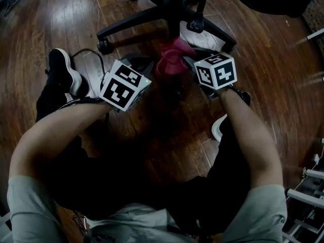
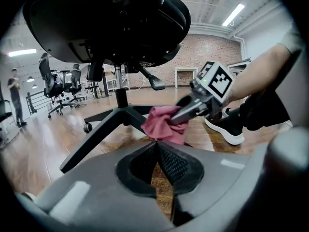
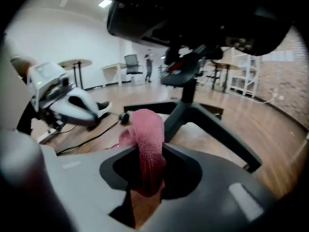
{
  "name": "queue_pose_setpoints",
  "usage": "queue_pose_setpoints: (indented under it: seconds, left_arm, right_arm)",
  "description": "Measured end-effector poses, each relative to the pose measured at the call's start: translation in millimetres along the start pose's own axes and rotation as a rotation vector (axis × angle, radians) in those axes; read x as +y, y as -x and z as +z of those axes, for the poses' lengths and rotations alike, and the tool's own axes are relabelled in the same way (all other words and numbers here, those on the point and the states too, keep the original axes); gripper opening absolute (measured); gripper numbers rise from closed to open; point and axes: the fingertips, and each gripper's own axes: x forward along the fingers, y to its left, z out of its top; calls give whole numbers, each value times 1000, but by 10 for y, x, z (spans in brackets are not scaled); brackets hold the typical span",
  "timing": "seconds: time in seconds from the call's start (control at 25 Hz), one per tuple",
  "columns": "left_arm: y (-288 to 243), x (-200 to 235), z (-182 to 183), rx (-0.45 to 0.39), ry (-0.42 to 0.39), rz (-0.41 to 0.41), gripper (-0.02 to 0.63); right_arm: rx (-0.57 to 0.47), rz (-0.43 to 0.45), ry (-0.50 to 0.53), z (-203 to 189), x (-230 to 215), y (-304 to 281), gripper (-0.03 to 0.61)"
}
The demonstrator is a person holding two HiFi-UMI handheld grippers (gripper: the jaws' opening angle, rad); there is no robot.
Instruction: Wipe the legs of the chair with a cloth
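Right gripper (image 3: 145,187) jaws pinch a pink cloth (image 3: 146,139)
Left gripper (image 2: 158,166) jaws closed, empty; cloth looks light and limp, best gripped bunched; chair legs (image 1: 134,24) at 12 o'clock.

A dark, glossy wooden plank floor (image 1: 50,14) spreads under everything, and a thin black cable (image 3: 87,138) lies across it near a black shoe with a white sole (image 1: 63,70). Farther off are a red-brown brick wall (image 2: 207,57), a white ceiling strip light (image 2: 233,14), spare black office chairs on casters (image 2: 50,88) and a standing person (image 2: 16,98). A round pedestal table (image 3: 75,62) and white shelving (image 3: 239,74) stand well apart.
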Motion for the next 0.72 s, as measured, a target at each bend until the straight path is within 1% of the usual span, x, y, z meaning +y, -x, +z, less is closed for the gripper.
queue_pose_setpoints:
  seconds: [0.04,0.08,0.12,0.16,0.24,0.36,0.44,0.56,0.6,0.64,0.68,0.72]
  left_arm:
    - [-15,-19,-14,5,0,-9,8]
    - [-27,-28,-20,7,4,-16,8]
    - [-34,-28,-19,5,14,-19,8]
    - [-37,-24,-16,2,26,-20,8]
    - [-42,-20,0,-10,48,-17,8]
    - [-45,-5,42,-24,54,-5,8]
    - [-36,-1,84,-26,44,0,8]
    - [-20,-46,143,-30,28,0,8]
    - [-11,-67,155,-31,24,0,8]
    - [-3,-86,160,-32,21,0,8]
    - [3,-104,156,-31,19,0,8]
    - [2,-121,144,-28,18,-1,8]
  right_arm:
    - [-35,-74,-37,84,-175,-32,97]
    - [-46,-122,-63,130,-308,-73,97]
    - [-37,-142,-75,141,-387,-125,97]
    - [-14,-137,-76,121,-410,-180,97]
    - [44,-71,-62,22,-315,-251,98]
    - [120,80,-29,-167,2,-215,97]
    - [191,192,0,-340,223,-117,97]
    - [355,396,15,-686,540,130,97]
    - [393,448,19,-780,627,208,97]
    - [405,470,28,-831,670,254,95]
    - [388,452,39,-824,651,255,95]
    - [343,396,46,-751,570,215,94]
